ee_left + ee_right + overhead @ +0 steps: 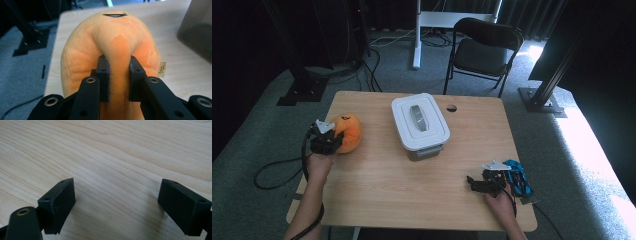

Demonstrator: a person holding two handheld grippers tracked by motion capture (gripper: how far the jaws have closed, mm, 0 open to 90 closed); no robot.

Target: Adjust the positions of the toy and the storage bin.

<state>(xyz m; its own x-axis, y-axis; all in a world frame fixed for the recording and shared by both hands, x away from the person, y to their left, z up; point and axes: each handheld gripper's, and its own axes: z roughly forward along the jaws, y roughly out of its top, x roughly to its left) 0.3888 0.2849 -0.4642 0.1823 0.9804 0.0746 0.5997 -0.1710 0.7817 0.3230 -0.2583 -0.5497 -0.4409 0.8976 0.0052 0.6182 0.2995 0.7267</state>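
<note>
Grey carpet and dark curtains ring my workspace, with a black folding chair (484,47) beyond the far edge of the light wooden desk (412,190). A white lidded bin (420,124) stands near the middle of the far half. My left gripper (328,141) sits at the desk's left edge with its jaws pinched in on an orange plush toy (347,132); in the left gripper view the jaws squeeze a fold of the plush (117,50) between them, the fabric bulging above the pads and a small sewn tag showing on its side. I judge the toy light, soft and very compressible, unlikely to slip on that fuzzy cloth but apt to sag or swing if lifted by one fold, so a deeper bite into the body would carry it steadier. My right gripper (477,183) rests near the desk's near right corner, jaws spread wide over bare wood, holding nothing, with a blue object (517,175) just beside it.
</note>
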